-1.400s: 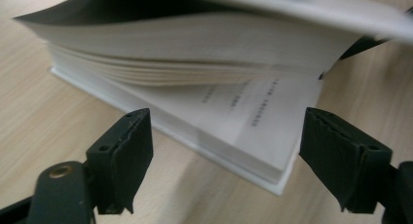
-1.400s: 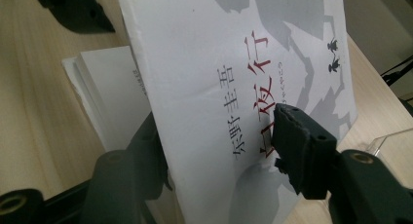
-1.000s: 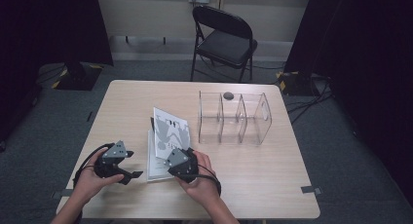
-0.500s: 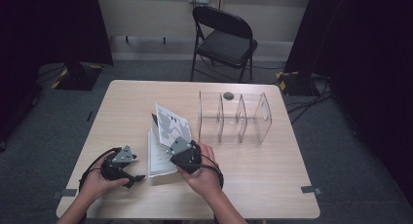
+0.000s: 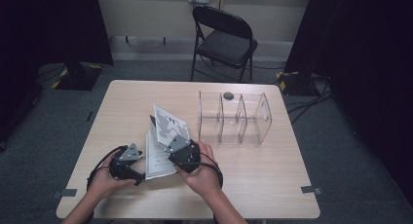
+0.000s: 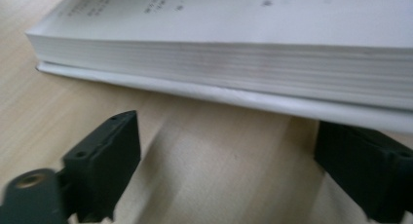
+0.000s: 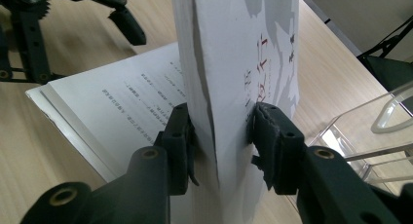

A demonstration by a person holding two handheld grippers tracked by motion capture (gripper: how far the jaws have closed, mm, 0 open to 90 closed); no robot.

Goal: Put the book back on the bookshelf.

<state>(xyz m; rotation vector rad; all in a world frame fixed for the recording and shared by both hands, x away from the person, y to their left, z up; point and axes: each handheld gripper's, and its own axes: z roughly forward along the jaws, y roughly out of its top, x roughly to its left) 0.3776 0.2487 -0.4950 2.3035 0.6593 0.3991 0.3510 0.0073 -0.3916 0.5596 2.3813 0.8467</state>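
Note:
A thick white paperback book (image 5: 156,160) lies on the wooden table (image 5: 253,170), near the front left. Its front cover (image 5: 168,122), with a few pages, stands lifted nearly upright. My right gripper (image 5: 170,142) is shut on that cover. In the right gripper view the jaws (image 7: 221,136) pinch the cover (image 7: 243,63) above the printed page (image 7: 131,97). My left gripper (image 5: 140,175) rests low on the table at the book's left edge. In the left gripper view it (image 6: 224,170) stands open, with the page block (image 6: 234,53) just ahead and nothing between the jaws.
A clear acrylic divider rack (image 5: 234,118) stands right of the book, with a small dark round object (image 5: 228,95) at its far side. A black folding chair (image 5: 224,39) stands beyond the table. Cables trail from both grippers toward the front edge.
The right gripper has raised the book's cover from a low tilt to nearly upright. The left gripper has slid right, up to the book's edge.

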